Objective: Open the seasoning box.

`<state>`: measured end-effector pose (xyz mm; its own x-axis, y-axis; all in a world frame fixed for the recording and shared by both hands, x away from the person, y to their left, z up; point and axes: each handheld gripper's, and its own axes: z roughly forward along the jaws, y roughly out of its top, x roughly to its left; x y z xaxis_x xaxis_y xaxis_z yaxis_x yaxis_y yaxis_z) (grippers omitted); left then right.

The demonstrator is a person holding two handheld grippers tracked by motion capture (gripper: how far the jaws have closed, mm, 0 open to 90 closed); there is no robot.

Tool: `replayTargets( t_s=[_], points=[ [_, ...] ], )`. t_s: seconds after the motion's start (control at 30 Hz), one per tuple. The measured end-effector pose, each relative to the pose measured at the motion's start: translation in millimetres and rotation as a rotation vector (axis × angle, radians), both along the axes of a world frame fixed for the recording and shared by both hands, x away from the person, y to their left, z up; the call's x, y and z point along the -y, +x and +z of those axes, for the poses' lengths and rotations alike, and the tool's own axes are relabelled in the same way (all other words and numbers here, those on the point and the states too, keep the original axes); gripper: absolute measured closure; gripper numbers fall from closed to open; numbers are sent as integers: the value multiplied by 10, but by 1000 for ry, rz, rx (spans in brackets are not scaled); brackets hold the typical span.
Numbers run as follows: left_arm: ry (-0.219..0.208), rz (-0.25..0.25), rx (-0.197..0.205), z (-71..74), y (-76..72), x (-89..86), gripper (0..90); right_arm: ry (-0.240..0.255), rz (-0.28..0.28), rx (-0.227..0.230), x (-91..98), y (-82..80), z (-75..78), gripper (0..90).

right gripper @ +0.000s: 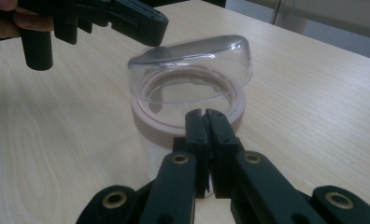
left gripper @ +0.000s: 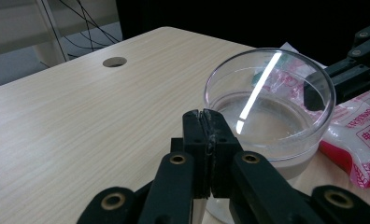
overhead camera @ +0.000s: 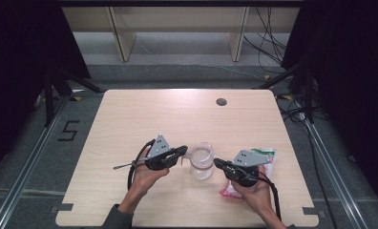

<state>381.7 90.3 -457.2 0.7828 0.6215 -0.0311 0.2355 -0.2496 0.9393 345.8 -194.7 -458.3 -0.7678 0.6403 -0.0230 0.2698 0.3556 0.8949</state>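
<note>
over table (overhead camera: 130, 124), both closed grippers flank the clear cup (overhead camera: 201, 160).

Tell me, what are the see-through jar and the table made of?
The jar looks like clear, glossy plastic, maybe glass: you see through it and a light streak shines on it. The table looks like pale wood or wood-look board, matte, with grain lines.

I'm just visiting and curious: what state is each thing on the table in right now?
Clear jar: upright on the table, between the two claws.
Clear lid: tilted on the jar's pinkish rim, not seated flat.
Left claw: shut, at the lid's edge.
Right claw: shut, tips at the jar's rim.
Red and white packet: lying flat beside the jar.
</note>
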Motion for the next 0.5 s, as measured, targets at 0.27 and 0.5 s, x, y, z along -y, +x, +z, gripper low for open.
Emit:
replayTargets(
  t_s=[0.27, 0.5],
  points=[
    [-1, 6, -1, -3, -1, -17, 844, 13, 3, 8, -41, 3, 44, 900],
    [-1, 10, 2, 67, -78, -148, 659, 21, 17, -3, -101, 5, 90, 900]
  ],
)
